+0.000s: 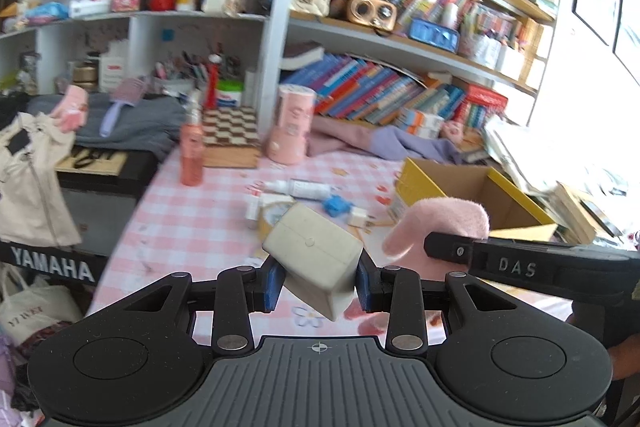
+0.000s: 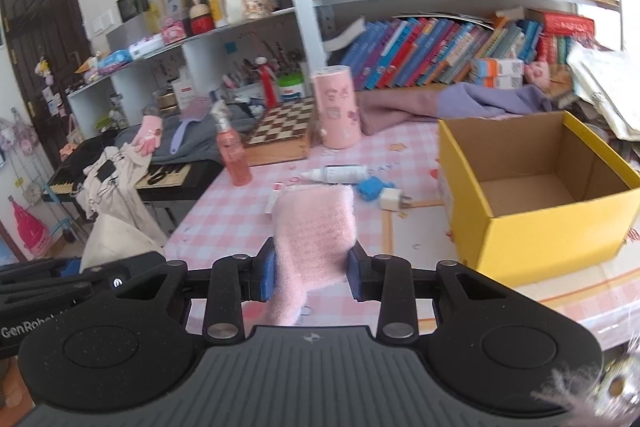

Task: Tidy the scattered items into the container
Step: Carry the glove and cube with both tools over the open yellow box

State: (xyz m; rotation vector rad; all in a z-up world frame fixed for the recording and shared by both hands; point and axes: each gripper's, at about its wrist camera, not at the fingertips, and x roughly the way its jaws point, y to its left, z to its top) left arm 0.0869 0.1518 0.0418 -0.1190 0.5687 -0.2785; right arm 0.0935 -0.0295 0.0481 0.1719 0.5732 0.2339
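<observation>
Clamped in the right gripper [image 2: 311,273], a pink glove [image 2: 316,227] is held left of the yellow box [image 2: 548,239]; a beige case [image 1: 316,255] is gripped by the left gripper [image 1: 319,285], farther away.

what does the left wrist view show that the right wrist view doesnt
Only the left wrist view: the left tool shut on a beige box, plus a YAMAHA label.
Only the right wrist view: the right tool shut on the pink glove, and the bare floor of the yellow box.
Both: the white tube, blue toy and chessboard.
</observation>
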